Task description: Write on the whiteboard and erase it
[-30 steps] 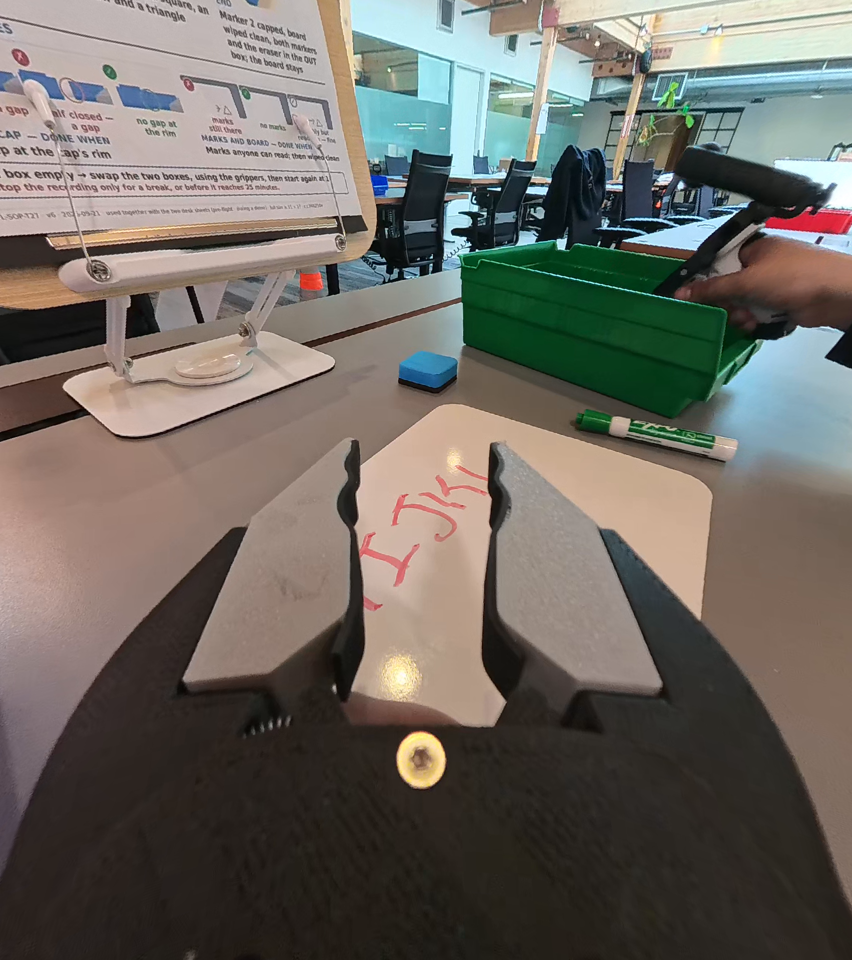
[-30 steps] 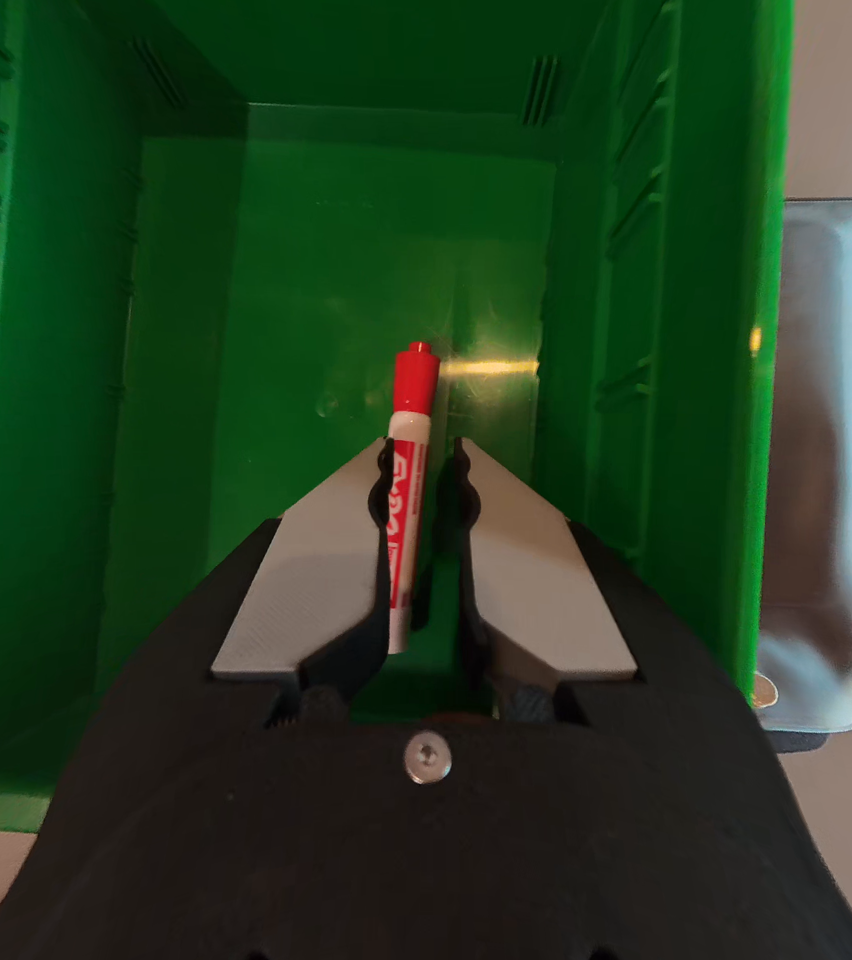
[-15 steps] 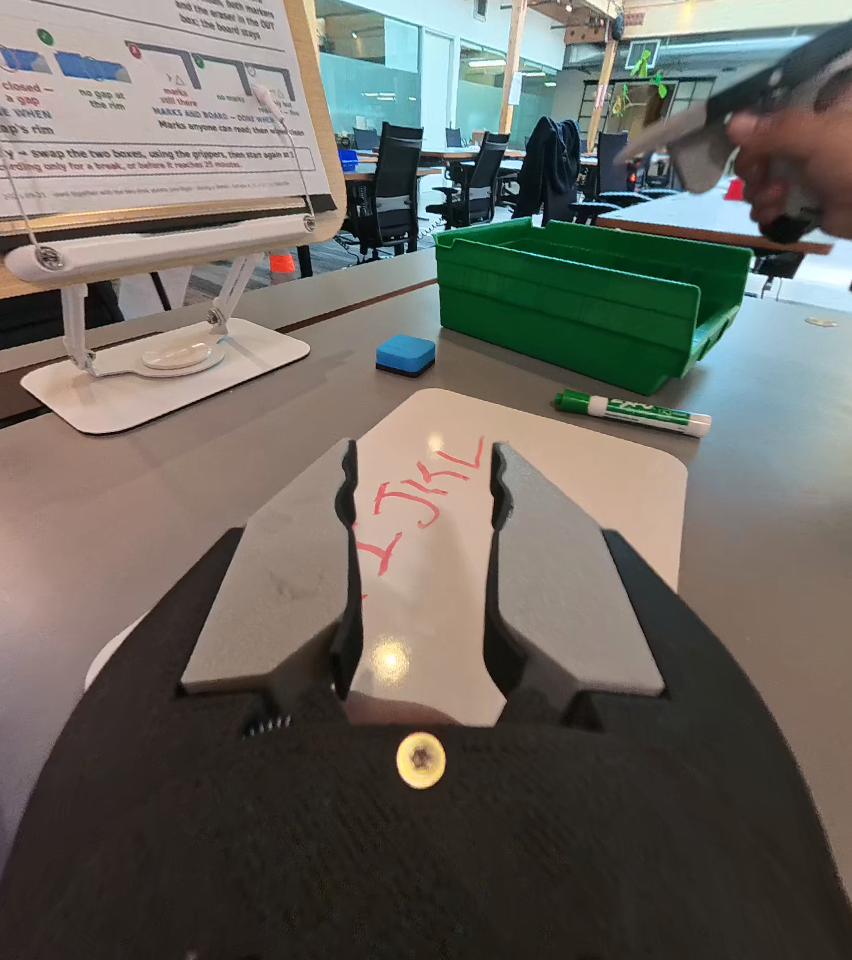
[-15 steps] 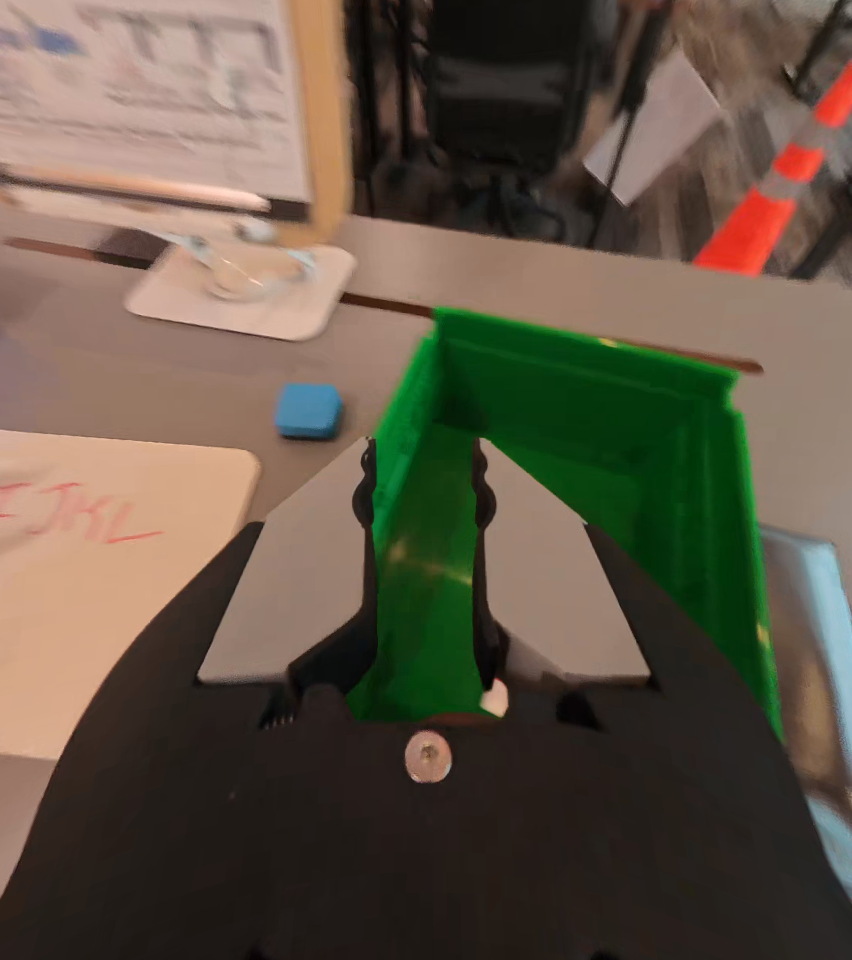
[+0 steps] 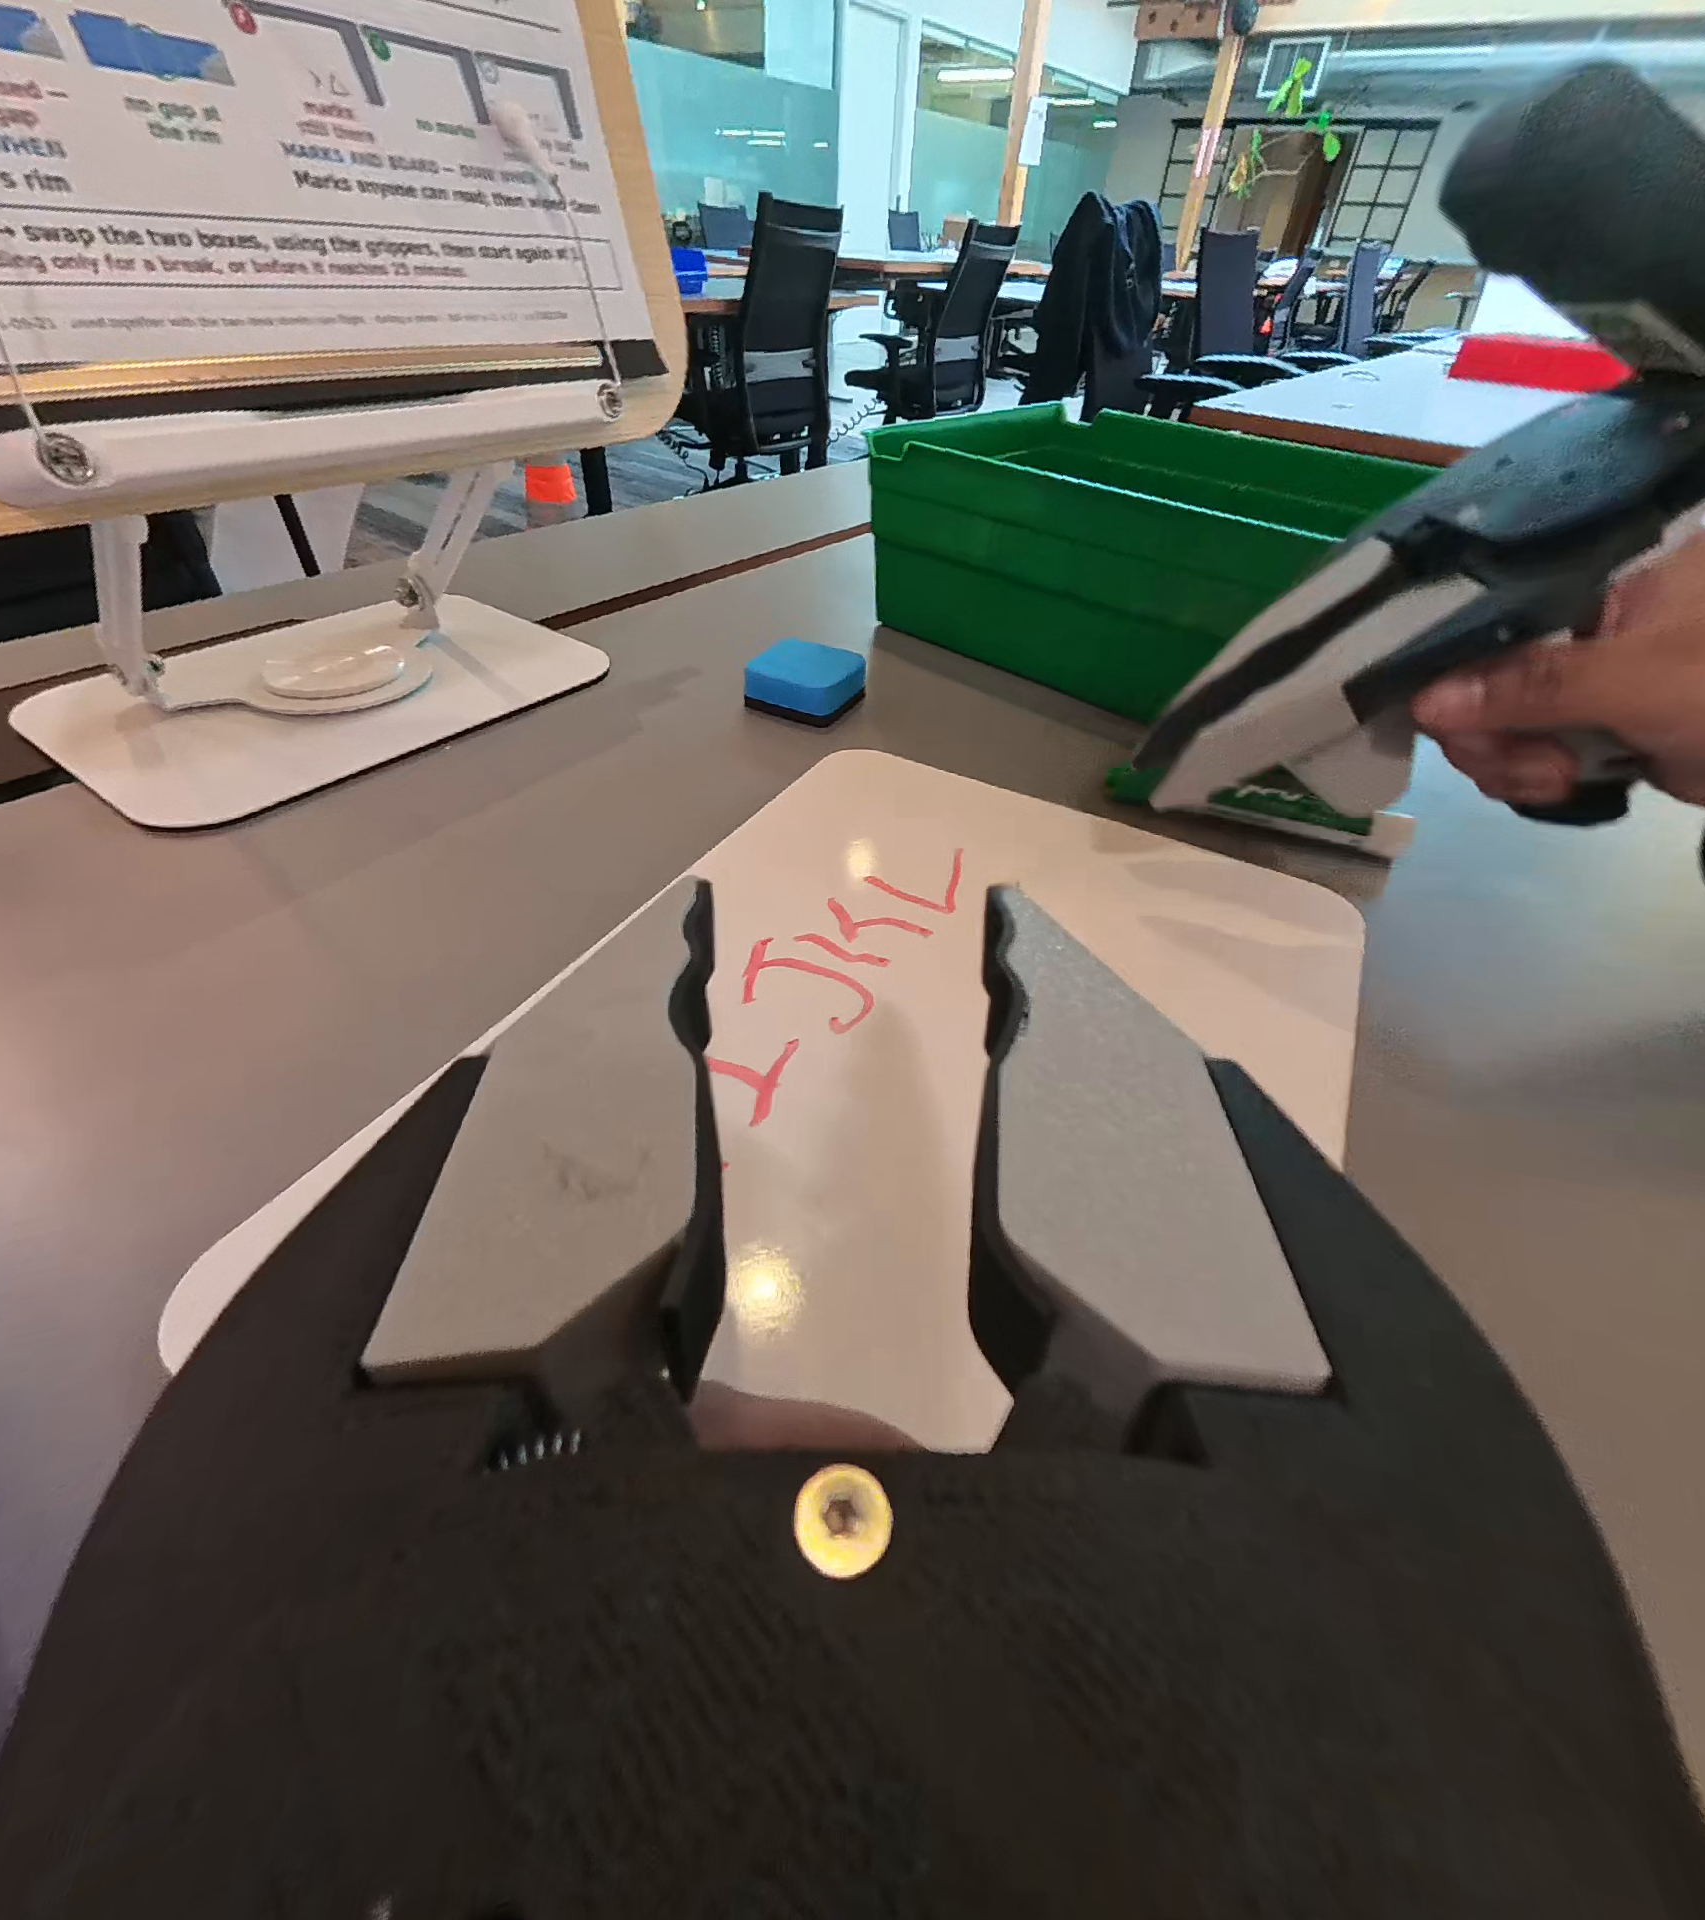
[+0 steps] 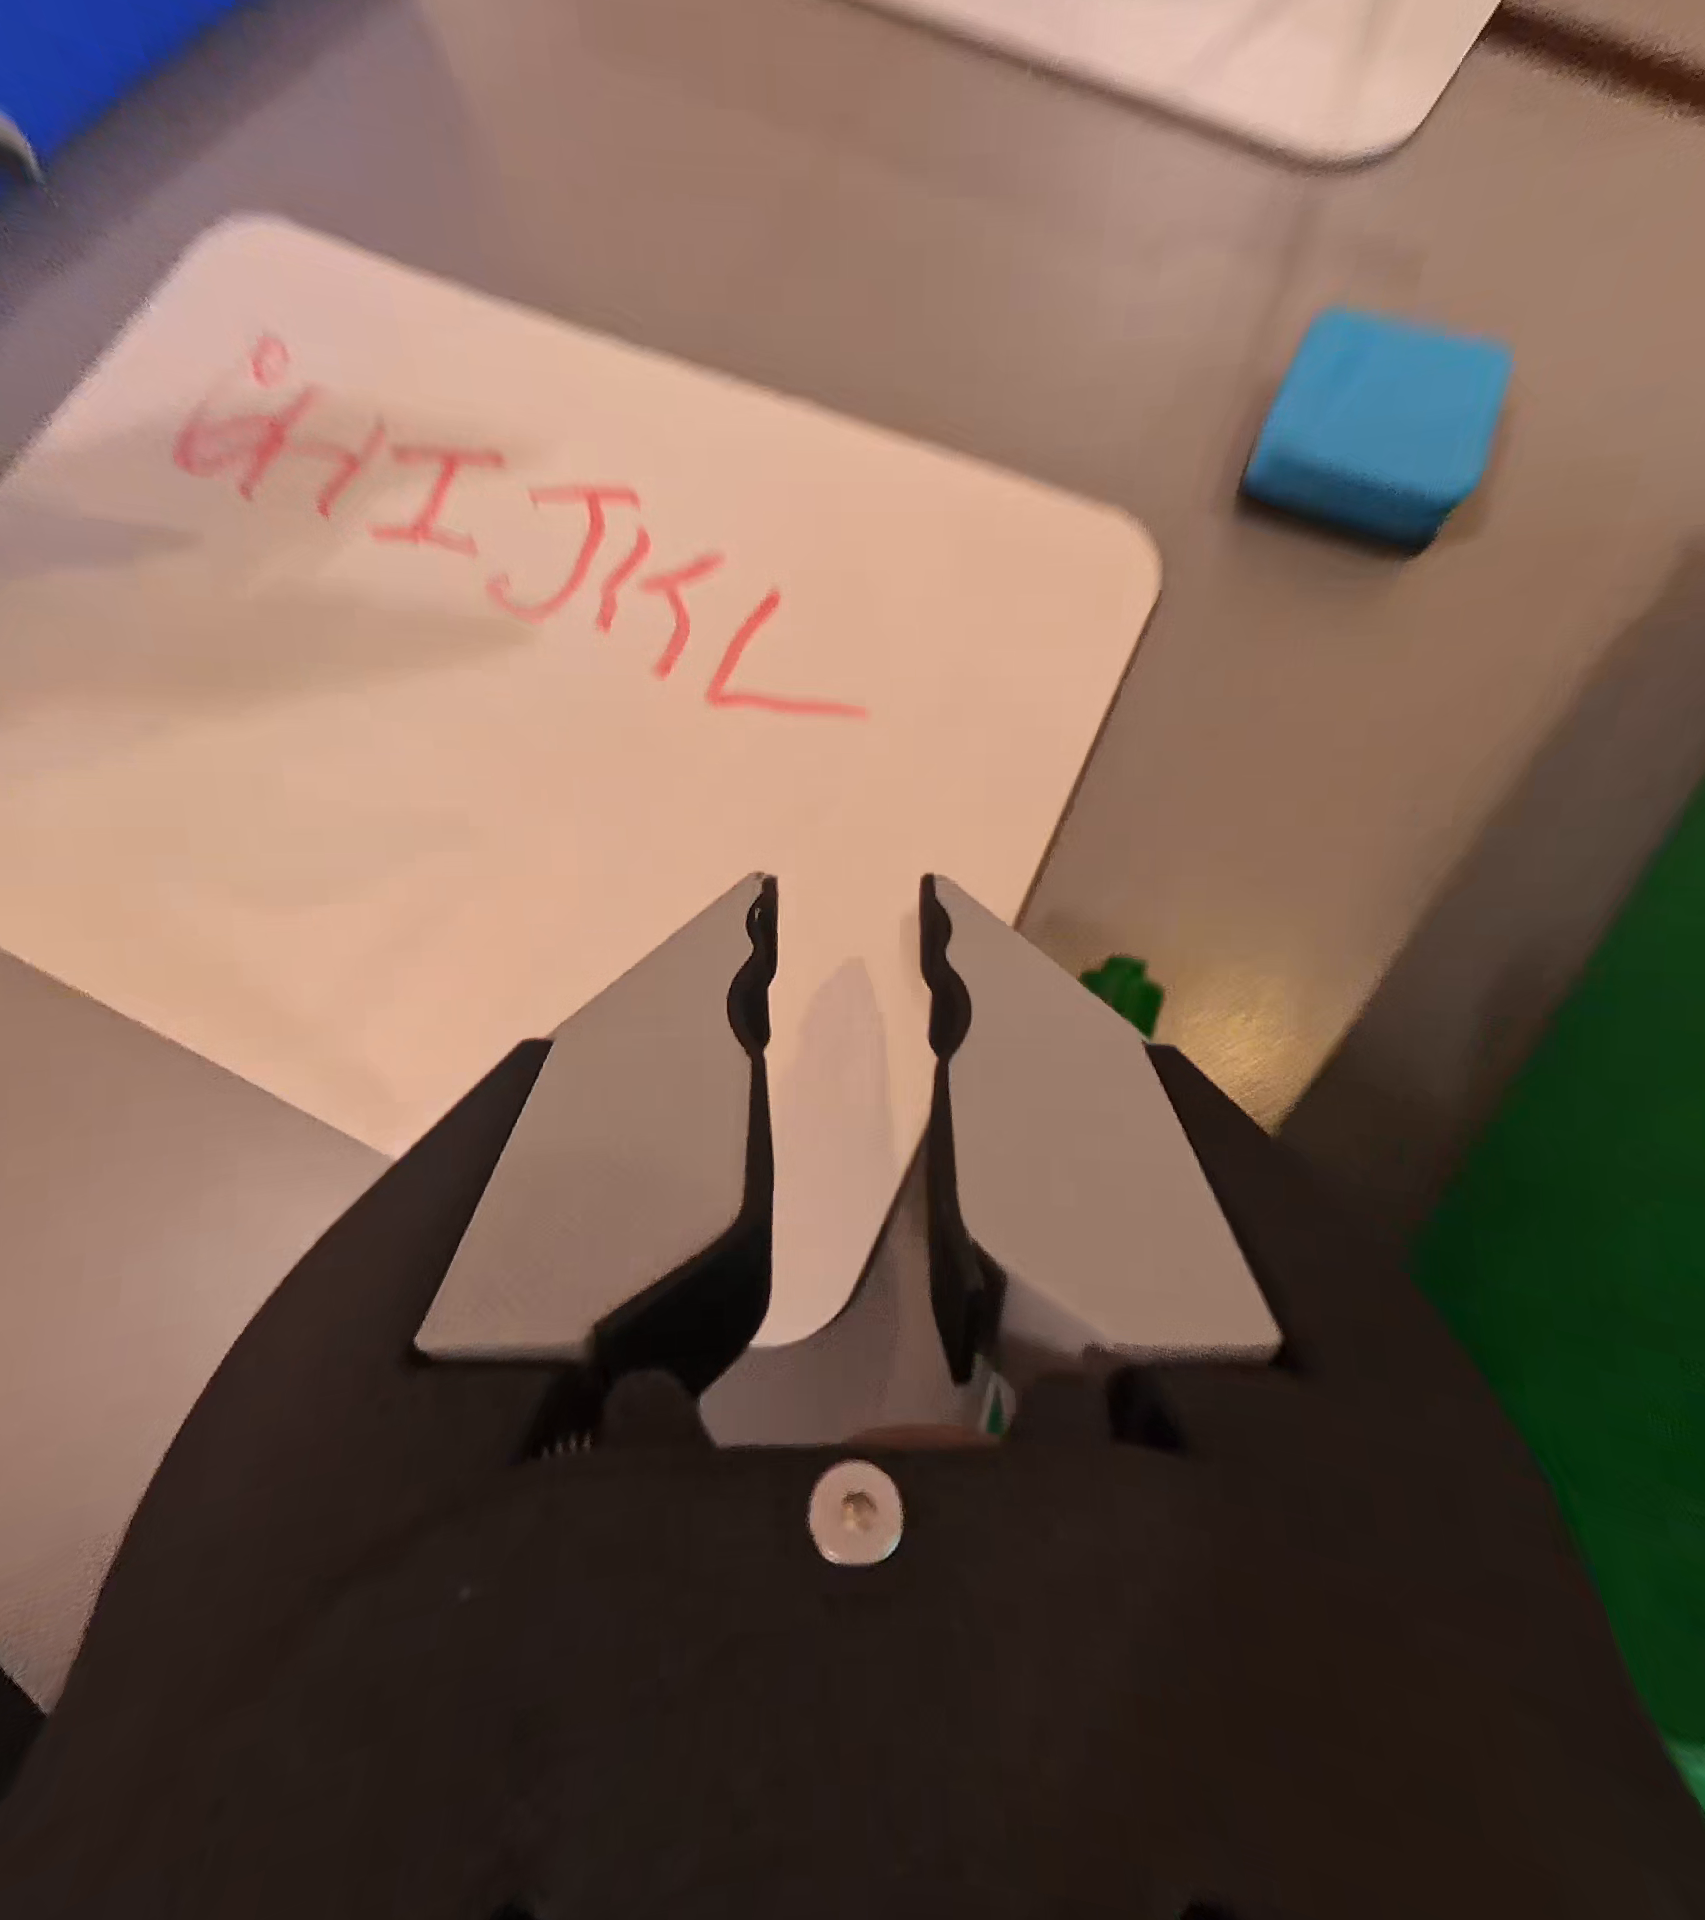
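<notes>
Whiteboard (image 5: 1087,935) ×1, eraser (image 5: 804,677) ×1, green marker (image 6: 1123,987) ×1, open tongs ×2.

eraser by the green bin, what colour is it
Blue on top with a thin black base; the eraser shows best in the left wrist view.

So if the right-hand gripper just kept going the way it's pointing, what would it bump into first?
Probably the whiteboard: the right gripper, open and empty, aims down at its bare near corner, below the red writing. Depth is hard to judge.
</notes>
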A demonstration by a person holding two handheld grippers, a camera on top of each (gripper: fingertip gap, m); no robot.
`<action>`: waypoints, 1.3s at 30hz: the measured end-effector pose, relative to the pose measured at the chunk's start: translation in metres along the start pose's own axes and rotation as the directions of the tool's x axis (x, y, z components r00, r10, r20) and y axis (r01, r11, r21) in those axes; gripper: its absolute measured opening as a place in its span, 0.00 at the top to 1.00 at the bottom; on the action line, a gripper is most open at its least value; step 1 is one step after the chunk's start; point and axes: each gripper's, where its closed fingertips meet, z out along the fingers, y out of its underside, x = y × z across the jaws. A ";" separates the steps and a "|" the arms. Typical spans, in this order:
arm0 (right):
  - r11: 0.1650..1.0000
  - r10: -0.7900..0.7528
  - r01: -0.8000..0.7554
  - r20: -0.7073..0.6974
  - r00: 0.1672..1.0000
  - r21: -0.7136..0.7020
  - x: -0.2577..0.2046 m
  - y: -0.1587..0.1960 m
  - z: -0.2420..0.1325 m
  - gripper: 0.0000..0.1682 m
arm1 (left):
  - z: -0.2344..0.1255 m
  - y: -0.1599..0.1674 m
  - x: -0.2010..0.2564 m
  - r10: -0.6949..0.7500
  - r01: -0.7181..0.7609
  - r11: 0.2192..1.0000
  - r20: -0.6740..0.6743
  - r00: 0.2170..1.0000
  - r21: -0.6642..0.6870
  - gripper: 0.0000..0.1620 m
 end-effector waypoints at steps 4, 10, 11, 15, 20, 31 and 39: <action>0.997 0.004 -0.007 -0.042 0.999 -0.080 -0.003 0.040 0.008 0.85 | 0.000 0.002 -0.004 -0.019 0.019 1.000 0.016 1.000 -0.012 0.69; 0.998 0.018 -0.027 -0.169 0.985 -0.054 0.014 0.057 -0.007 0.84 | 0.000 0.003 -0.007 -0.033 0.033 0.999 0.029 0.999 -0.022 0.69; 0.998 0.030 -0.037 -0.156 0.987 -0.044 0.013 0.057 -0.008 0.86 | 0.000 0.003 -0.007 -0.033 0.034 0.999 0.029 0.999 -0.021 0.69; 0.992 0.114 -0.116 -0.041 0.993 -0.047 -0.002 0.061 -0.009 0.83 | -0.001 0.004 -0.009 -0.036 0.037 0.999 0.036 0.999 -0.021 0.70; 0.991 0.085 -0.084 0.009 0.996 -0.103 -0.023 0.072 -0.020 0.81 | -0.004 0.001 -0.014 -0.040 0.041 0.999 0.051 0.998 -0.013 0.70; 0.986 0.019 -0.009 -0.058 0.998 0.164 -0.017 -0.020 -0.027 0.76 | -0.011 -0.011 -0.020 -0.074 0.071 0.996 0.068 0.995 0.047 0.70; 0.990 0.004 0.035 -0.274 0.962 0.135 0.062 -0.103 0.047 0.67 | -0.003 -0.002 -0.009 -0.058 0.058 0.998 0.037 0.998 0.006 0.71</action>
